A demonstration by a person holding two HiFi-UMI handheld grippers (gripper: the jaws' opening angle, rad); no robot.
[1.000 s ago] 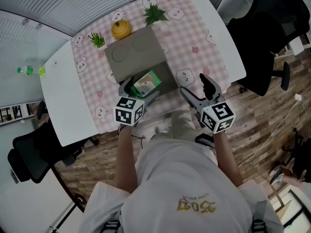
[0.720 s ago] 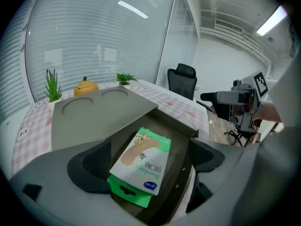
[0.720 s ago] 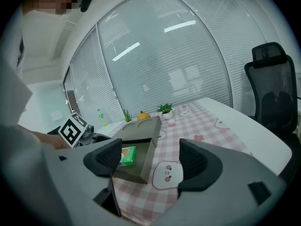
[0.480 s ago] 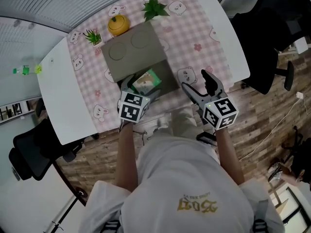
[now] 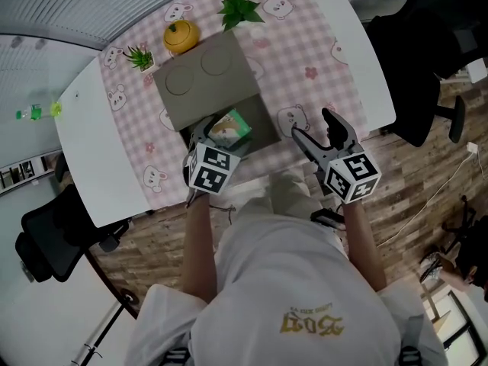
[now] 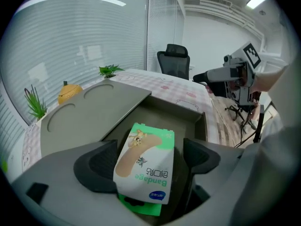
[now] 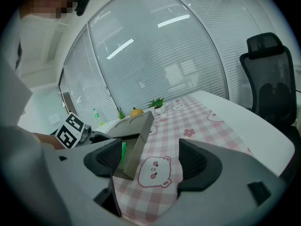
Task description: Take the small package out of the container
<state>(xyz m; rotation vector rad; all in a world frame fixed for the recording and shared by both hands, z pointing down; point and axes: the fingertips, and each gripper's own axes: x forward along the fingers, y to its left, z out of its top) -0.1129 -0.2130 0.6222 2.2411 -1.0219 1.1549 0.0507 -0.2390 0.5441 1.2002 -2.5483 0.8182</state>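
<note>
The left gripper (image 5: pixel 219 138) points steeply down into the open grey container (image 6: pixel 190 121), which stands on a pink checked tablecloth (image 7: pixel 190 138) printed with bear faces. Its jaws have just been closing, and the small package (image 6: pixel 145 157) – a white-and-green box marked "Bandage" – stands tilted between them, inside the container at its near end. The left pad lies against the package's edge; the right pad is separated from it by a dark gap, so the package is not clamped. The container's lid (image 6: pixel 91 109), with two round recesses, lies folded back flat on the far side. The right gripper (image 7: pixel 153 161) hovers above the cloth beside the container's near right corner – jaws wide apart, with nothing between them. Beyond the lid stand a yellow pumpkin-shaped ornament (image 5: pixel 181 35) and two small potted plants (image 5: pixel 239 8) (image 5: pixel 139 56). The cloth covers the middle of a white table (image 5: pixel 88 155).
</note>
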